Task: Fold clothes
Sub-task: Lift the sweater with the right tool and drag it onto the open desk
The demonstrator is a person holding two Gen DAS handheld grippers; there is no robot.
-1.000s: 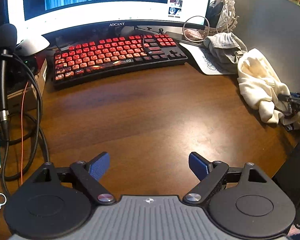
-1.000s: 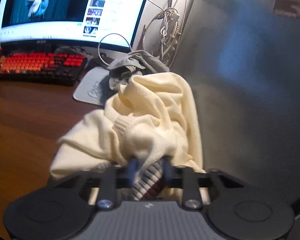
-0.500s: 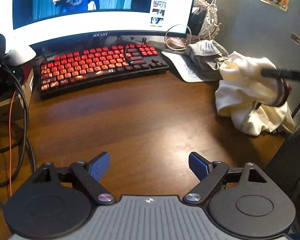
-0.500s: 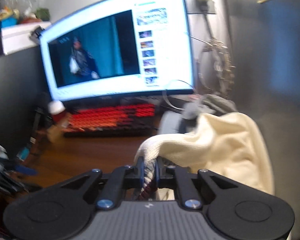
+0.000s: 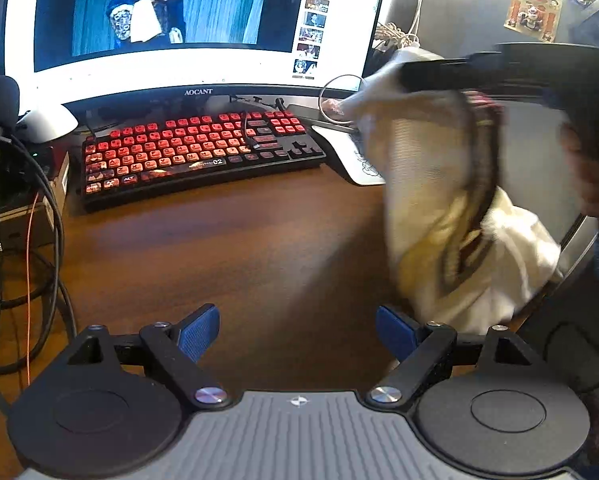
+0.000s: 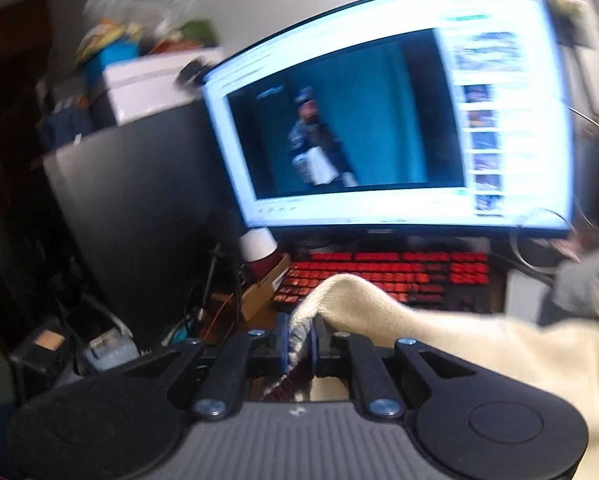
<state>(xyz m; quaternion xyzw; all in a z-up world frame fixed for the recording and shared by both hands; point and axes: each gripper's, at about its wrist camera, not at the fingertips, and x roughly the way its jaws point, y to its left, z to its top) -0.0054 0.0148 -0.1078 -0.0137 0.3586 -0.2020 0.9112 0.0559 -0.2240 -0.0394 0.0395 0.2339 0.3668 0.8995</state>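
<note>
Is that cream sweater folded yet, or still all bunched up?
Still bunched up. The cream sweater hangs crumpled from the right hand-held gripper, shut on its ribbed edge, trailing toward the desk.

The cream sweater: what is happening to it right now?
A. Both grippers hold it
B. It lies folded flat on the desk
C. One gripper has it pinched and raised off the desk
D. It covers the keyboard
C: the right gripper is shut on the cream sweater, which hangs above the desk; the left gripper is open and empty.
</note>
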